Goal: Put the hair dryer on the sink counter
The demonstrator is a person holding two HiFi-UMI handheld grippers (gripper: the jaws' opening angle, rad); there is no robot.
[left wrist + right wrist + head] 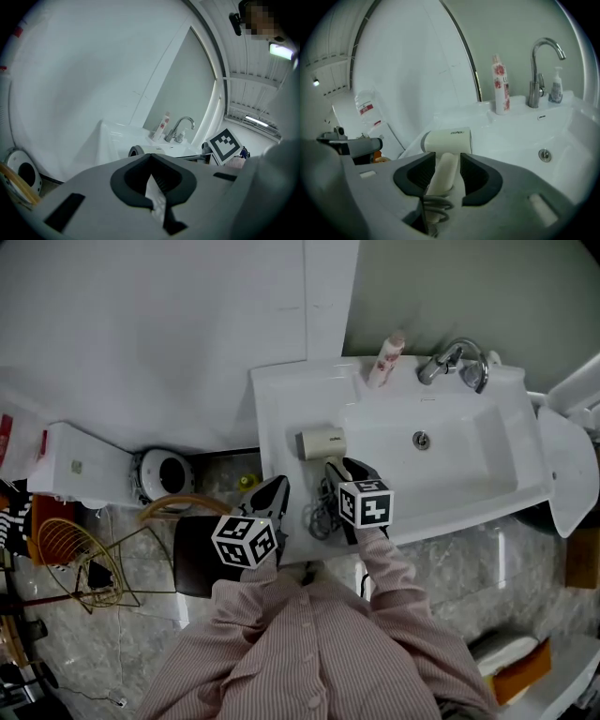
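The left claw (150, 164) hangs off the front left corner of the white desk (281, 409) around the sink. Its pads are pressed together with nothing between them, so it plays no part in holding anything.

Next along, the hair dryer (323, 442) lies on the flat part of the desk, just left of the basin (459, 465). Its cream barrel lies crosswise and its handle points back toward the person. The right claw (448, 161) is pinching that handle, one pad on each side. From these angles the barrel seems to rest on the desk, though it could be a shade above it. So the dryer is where the task wants it, but it is not yet let go.

The risks are mostly in the release. The coiled cord (319, 518) is bunched at the front edge, and if it slips over, its weight could drag the dryer off. The round barrel sits near the basin's rim, so a nudge from an opening pad could roll it in, and the glossy surface would do little to stop that. Further right, the bottle (385, 360) and the tap (455, 360) stand well clear.
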